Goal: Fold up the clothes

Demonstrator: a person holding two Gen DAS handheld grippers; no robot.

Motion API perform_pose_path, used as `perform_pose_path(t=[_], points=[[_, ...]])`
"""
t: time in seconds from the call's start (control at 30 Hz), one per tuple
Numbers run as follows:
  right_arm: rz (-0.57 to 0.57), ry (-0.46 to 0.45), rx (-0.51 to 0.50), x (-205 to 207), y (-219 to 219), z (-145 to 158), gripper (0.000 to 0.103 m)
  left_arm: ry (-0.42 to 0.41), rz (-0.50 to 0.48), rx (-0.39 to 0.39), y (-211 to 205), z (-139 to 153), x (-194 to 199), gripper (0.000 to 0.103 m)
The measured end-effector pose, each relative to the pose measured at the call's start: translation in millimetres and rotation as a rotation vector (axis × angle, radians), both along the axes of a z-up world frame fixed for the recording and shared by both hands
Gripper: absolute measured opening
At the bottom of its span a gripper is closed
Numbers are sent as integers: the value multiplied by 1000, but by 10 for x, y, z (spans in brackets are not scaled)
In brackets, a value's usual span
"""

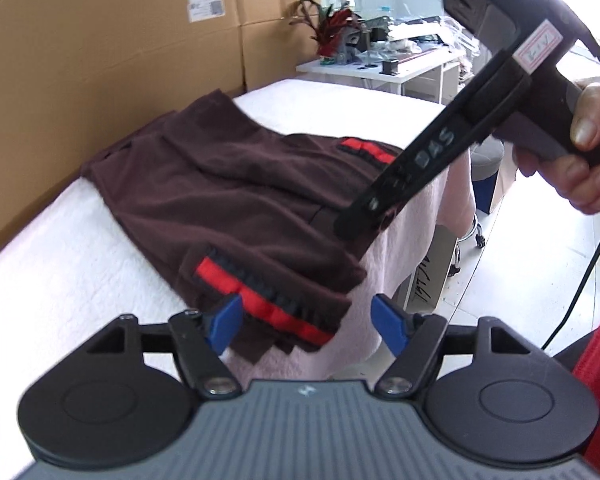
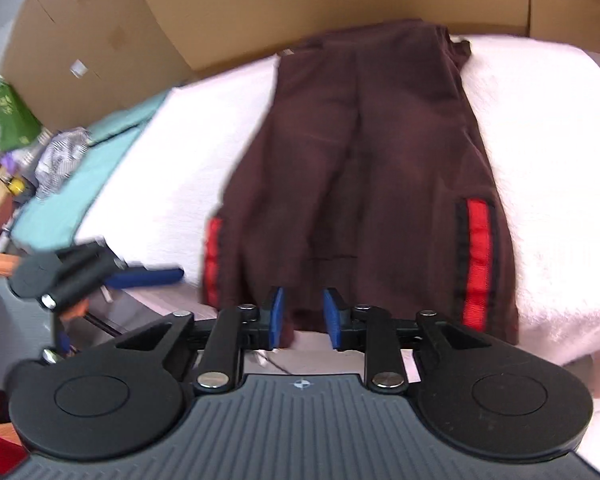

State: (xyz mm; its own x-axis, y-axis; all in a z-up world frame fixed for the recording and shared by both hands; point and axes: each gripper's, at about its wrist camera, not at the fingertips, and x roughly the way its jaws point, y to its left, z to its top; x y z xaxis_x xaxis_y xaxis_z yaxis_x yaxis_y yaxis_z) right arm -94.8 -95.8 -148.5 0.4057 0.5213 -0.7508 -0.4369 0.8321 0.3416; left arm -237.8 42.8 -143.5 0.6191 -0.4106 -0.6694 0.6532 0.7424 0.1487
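Both hand-held grippers gape empty over brown shorts (image 2: 364,168) (right one lettered "DAS").

One brown garment (image 2: 364,168), two red stripes (image 2: 478,256) — two grippers (image 2: 303,317).

Storeroom-like workspace: stacked cardboard boxes (image 1: 100,40) behind, cluttered white desk (image 1: 380,64).

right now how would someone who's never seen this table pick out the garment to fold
Find the table under the white textured cover, set against cardboard boxes. The dark brown garment lies spread across its middle, its hem at the near edge. Red stripes with black trim near that hem set it apart from the teal cloth at the table's left end.
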Motion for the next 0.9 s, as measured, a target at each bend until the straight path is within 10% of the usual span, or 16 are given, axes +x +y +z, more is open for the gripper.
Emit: perform_pose_path(t=[0.33, 0.9], points=[[41, -28, -8, 78, 254, -7, 1, 8, -151, 197, -193, -208, 164, 74], [-15, -54, -43, 115, 253, 70, 21, 12, -67, 153, 131, -11, 68, 77]])
